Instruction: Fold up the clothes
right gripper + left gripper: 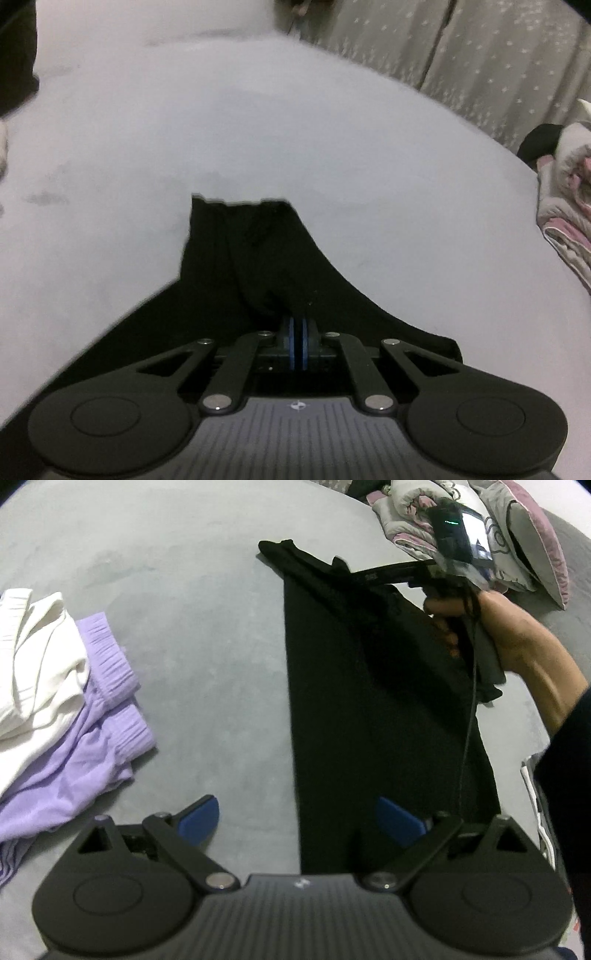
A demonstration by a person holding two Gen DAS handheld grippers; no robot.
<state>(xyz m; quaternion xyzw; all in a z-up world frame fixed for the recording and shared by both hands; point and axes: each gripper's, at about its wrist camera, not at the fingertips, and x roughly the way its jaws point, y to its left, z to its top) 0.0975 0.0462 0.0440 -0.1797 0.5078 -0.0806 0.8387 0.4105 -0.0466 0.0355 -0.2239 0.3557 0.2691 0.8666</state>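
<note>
A black garment [369,701] lies stretched out on the grey bed [192,627]. My left gripper [299,819] is open and empty, its blue pads [199,818] spread above the garment's near end. My right gripper [341,566] shows in the left wrist view, held by a hand [491,627] at the garment's far end. In the right wrist view my right gripper [298,343] is shut on a fold of the black garment [266,258], which is lifted slightly off the bed [258,129].
A white garment [33,657] lies on a lilac garment [85,738] at the left. A bundle of grey and pink bedding [498,528] sits at the far right, and shows in the right wrist view [569,199] too. A curtain [480,48] hangs beyond the bed.
</note>
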